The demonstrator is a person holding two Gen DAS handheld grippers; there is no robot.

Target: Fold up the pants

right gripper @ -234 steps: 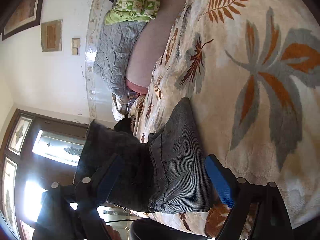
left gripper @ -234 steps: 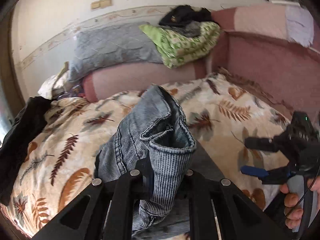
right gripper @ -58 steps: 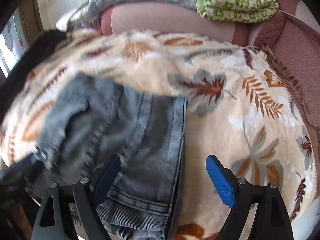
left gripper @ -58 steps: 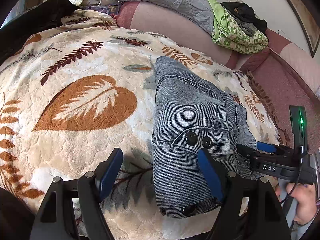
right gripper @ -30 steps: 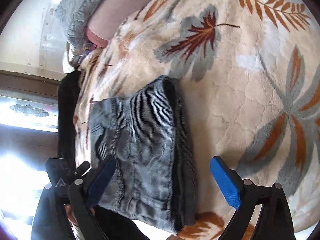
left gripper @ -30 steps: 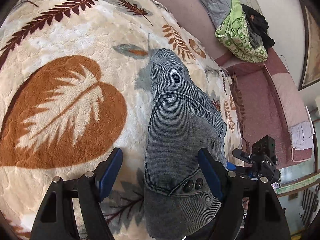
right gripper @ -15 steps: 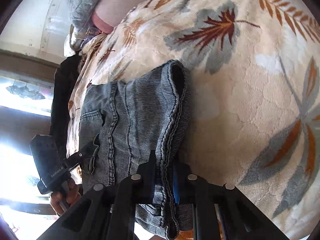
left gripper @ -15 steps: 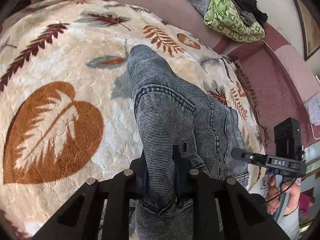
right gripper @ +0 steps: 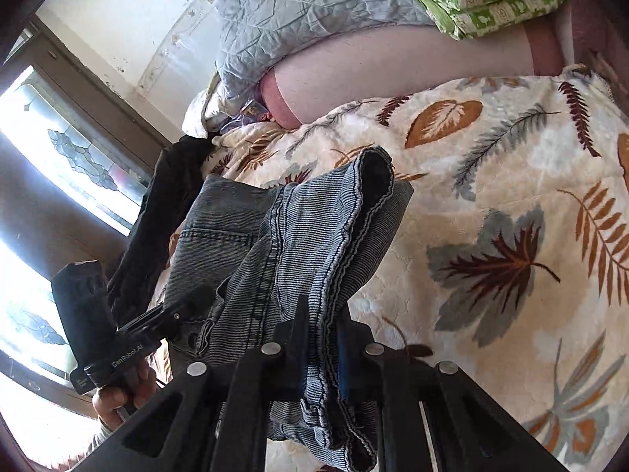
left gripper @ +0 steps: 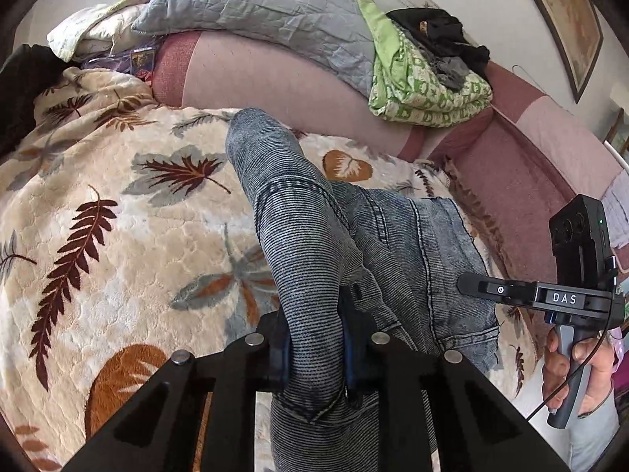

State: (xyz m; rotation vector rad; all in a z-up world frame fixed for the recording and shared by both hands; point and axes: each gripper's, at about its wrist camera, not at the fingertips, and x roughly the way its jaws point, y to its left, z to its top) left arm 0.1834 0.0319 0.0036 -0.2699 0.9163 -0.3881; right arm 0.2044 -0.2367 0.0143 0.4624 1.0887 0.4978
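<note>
Pants: I see the grey-blue denim pants [left gripper: 409,251] bunched over the leaf-print blanket [left gripper: 118,236] on the bed, raised at both gripped ends, the middle sagging between them.
Left claw: my left claw [left gripper: 314,338] is narrowed onto a thick roll of the denim, pads pressing the fabric from both sides.
Right claw: my right claw [right gripper: 320,348] is pinched on a stitched edge of the pants [right gripper: 314,236]; folds hang down below it.
Hands: in the left view, a hand [left gripper: 574,358] grips the right claw's handle at the far right.
Background: a grey quilted cover [left gripper: 275,11] and a green patterned bundle [left gripper: 424,78] lie along the pink backrest [left gripper: 283,82].
</note>
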